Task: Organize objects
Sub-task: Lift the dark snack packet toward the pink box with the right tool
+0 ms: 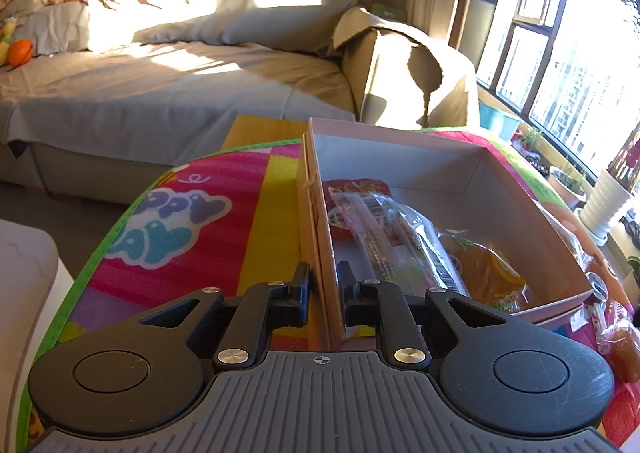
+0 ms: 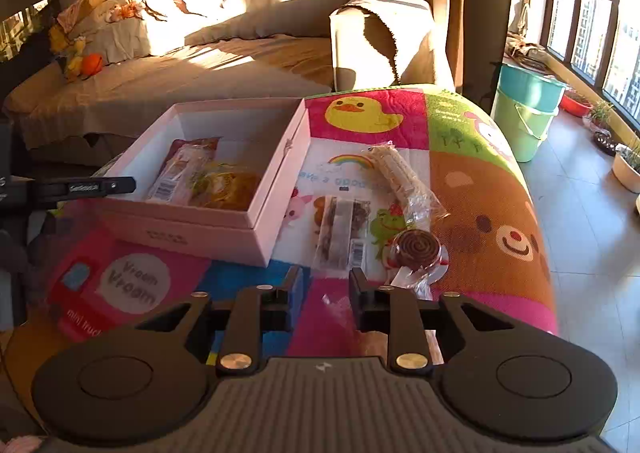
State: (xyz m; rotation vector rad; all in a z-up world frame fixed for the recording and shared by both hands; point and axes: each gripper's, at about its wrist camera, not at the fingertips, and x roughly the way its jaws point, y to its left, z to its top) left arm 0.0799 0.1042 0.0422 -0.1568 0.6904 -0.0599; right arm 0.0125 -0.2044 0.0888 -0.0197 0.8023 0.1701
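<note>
box [image 2: 224,189]: sits on the mat [image 2: 480,189] toward its left edge, open, two snacks already inside
left claw [image 1: 323,285]: clamped on the box's near wall, steadying it
right claw [image 2: 325,289]: narrow, empty, above the lollipop [image 2: 418,249]
wafer [image 2: 394,173], bar [image 2: 340,233]: loose right of box, awaiting packing

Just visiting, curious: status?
Left gripper shut on box wall. Right gripper empty, over mat. Three snacks outside box. Nothing in the way.
</note>
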